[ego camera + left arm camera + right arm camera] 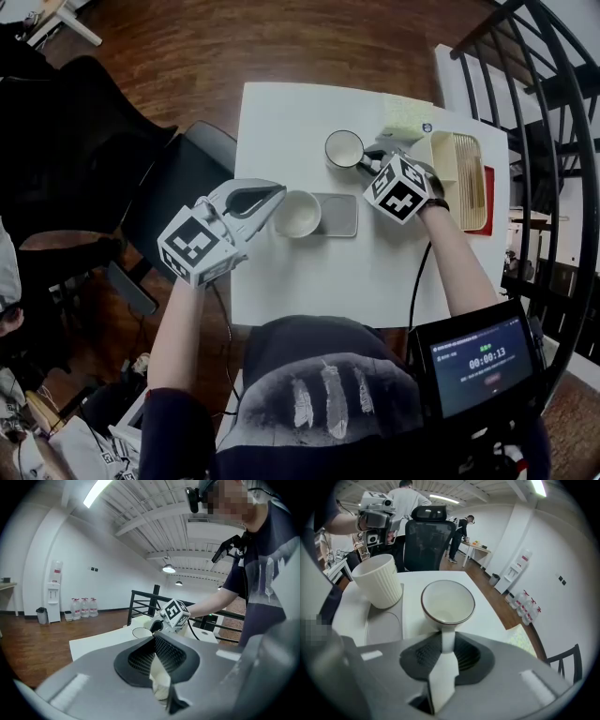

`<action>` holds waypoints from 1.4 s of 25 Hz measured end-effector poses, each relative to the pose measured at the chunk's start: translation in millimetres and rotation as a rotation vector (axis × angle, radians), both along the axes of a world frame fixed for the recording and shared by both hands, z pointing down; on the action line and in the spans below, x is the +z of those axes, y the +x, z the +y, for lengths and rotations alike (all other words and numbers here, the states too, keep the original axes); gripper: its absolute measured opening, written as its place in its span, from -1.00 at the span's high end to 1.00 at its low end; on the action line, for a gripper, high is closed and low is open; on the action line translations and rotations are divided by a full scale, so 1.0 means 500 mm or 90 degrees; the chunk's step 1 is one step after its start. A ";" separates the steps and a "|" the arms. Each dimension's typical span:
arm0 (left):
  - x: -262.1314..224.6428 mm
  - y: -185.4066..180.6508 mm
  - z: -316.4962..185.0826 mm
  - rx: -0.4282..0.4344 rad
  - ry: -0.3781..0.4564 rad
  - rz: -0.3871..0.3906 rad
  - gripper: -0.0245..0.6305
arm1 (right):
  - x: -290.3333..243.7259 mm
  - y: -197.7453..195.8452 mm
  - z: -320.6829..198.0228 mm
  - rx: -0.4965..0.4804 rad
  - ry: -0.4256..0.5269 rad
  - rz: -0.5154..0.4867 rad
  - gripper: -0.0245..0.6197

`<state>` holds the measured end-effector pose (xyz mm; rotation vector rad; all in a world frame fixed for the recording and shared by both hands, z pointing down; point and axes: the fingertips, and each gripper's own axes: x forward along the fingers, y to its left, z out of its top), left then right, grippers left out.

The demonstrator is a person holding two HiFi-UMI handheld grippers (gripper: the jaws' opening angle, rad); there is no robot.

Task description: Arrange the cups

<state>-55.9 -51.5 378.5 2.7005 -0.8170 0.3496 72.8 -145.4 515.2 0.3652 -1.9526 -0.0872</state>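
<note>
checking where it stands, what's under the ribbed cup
A grey rounded mat lies under the ribbed cup, its right part showing bare. The cup covers the mat's left end, so whether its base rests flat there cannot be seen.

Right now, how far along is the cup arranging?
Done: no cup looks finally placed yet. In hand: the left gripper is shut on the rim of the ribbed cup at the left edge of the grey mat; the right gripper is shut on the handle of the dark-rimmed cup, upright on the white table. Left: set both cups in their spots, probably on the mat.
</note>
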 end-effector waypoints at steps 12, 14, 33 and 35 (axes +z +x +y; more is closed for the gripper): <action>0.003 -0.013 0.005 -0.017 -0.004 -0.001 0.88 | -0.042 0.004 0.010 0.037 0.034 -0.067 0.71; -0.001 -0.017 0.006 -0.023 -0.007 0.005 0.88 | -0.068 0.003 0.013 0.040 0.042 -0.087 0.71; -0.003 -0.017 0.009 -0.020 0.006 -0.017 0.88 | -0.151 0.041 0.202 -0.045 -0.025 -0.153 0.71; -0.001 -0.017 0.010 -0.017 0.008 -0.018 0.88 | -0.133 0.042 0.219 -0.050 -0.039 -0.145 0.71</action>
